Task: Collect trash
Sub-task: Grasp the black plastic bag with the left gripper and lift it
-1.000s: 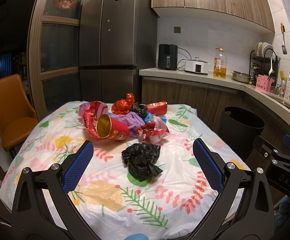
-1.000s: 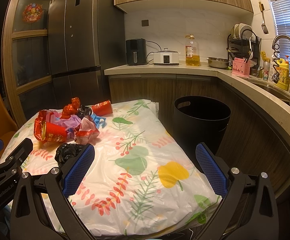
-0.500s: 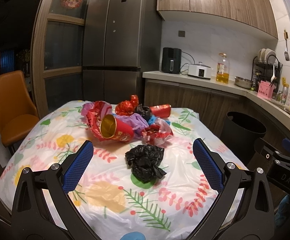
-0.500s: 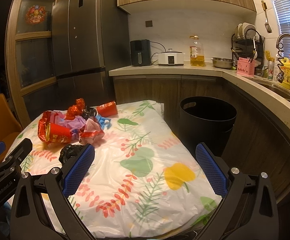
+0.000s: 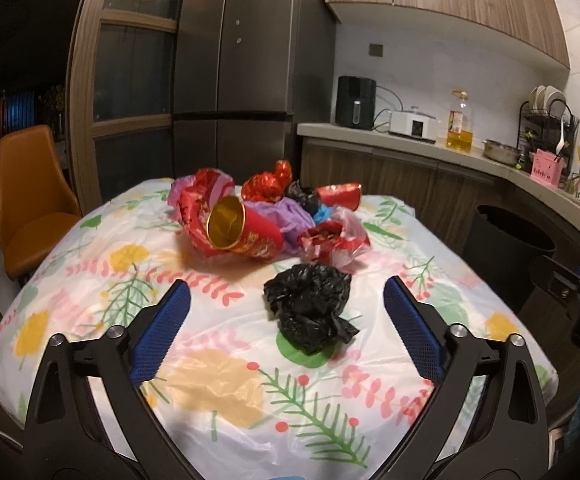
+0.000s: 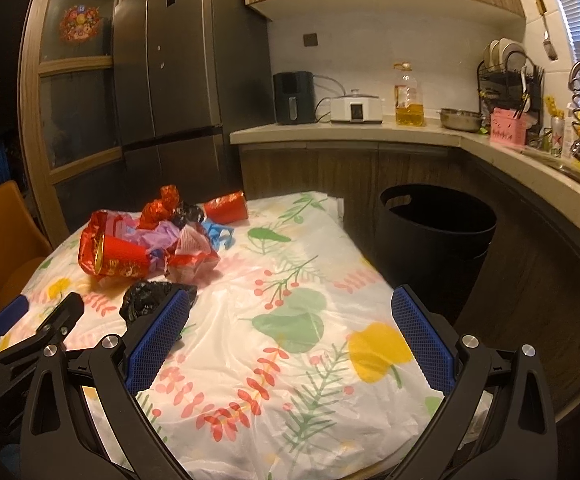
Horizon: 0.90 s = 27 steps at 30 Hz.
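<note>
A crumpled black plastic bag [image 5: 309, 308] lies on the floral tablecloth [image 5: 218, 384], just ahead of my open left gripper [image 5: 286, 332] and between its blue pads. Behind it sits a heap of trash: a red paper cup with a gold inside [image 5: 242, 232], red foil wrappers [image 5: 268, 186], purple plastic [image 5: 290, 216] and a second red cup [image 5: 339, 196]. My right gripper [image 6: 290, 336] is open over bare cloth; the black bag [image 6: 150, 300] is by its left pad and the heap [image 6: 146, 244] is further left. A black bin [image 6: 437, 236] stands beyond the table.
An orange chair [image 5: 30, 200] stands at the table's left. A dark fridge [image 5: 246, 72] rises behind the table. The counter [image 6: 369, 130] carries an air fryer, a cooker, an oil bottle and a dish rack. The left gripper's body [image 6: 30, 332] shows in the right wrist view.
Both grippers have edged forward toward the table, so the black bag and the heap look slightly nearer. Neither gripper's opening has changed, and no trash has moved.
</note>
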### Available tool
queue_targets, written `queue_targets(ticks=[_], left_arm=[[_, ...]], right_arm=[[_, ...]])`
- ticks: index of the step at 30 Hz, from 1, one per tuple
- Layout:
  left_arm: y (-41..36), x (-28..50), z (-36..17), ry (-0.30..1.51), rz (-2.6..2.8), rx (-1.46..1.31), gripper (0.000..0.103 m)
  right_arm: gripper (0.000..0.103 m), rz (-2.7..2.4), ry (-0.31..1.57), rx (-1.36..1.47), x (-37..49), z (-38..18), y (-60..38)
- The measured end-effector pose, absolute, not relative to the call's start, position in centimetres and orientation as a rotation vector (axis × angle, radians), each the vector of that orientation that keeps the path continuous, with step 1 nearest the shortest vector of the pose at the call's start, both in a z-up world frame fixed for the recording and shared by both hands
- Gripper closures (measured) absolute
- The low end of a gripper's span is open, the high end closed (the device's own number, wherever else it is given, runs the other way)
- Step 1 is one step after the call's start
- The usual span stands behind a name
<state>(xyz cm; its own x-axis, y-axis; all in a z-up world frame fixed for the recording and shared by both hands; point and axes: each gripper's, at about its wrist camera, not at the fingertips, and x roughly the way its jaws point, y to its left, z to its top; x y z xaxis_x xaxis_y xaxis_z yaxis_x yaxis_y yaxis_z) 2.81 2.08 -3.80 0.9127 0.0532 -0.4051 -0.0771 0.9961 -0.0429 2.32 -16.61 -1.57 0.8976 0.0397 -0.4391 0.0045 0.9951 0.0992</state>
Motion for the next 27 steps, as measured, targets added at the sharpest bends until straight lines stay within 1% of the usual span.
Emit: queue_targets(ticks=[5, 7, 12, 15, 17, 20, 27], left_arm=[[1.9, 5.3, -5.8, 0.458, 0.060, -0.055, 0.027], [1.7, 6.2, -6.4, 0.459, 0.058, -0.046, 0.030], [1.2, 8.8, -7.8, 0.483, 0.036, -0.042, 0.031], [1.0, 10.4, -8.5, 0.513, 0.030, -0.033, 0.036], [0.8, 11.4, -9.2, 0.544, 0.020, -0.029, 0.044], [0.8, 12.4, -10.0, 0.581, 0.003, -0.027, 0.052], [1.7, 14.0, -11.9, 0.684, -0.026, -0.075, 0.052]], right_arm=[[0.005, 0.037, 0.468, 0.080, 3.8, -2.7, -16.2], [0.005, 0.062, 0.487, 0.086, 4.8, -3.2, -16.2], [0.005, 0.091, 0.514, 0.090, 7.0, -4.2, -16.4], [0.005, 0.100, 0.522, 0.096, 8.0, -4.5, -16.3], [0.005, 0.101, 0.518, 0.088, 8.4, -4.6, -16.1], [0.005, 0.100, 0.507, 0.063, 8.9, -4.9, -15.6], [0.005, 0.164, 0.454, 0.075, 10.3, -5.0, -14.8]])
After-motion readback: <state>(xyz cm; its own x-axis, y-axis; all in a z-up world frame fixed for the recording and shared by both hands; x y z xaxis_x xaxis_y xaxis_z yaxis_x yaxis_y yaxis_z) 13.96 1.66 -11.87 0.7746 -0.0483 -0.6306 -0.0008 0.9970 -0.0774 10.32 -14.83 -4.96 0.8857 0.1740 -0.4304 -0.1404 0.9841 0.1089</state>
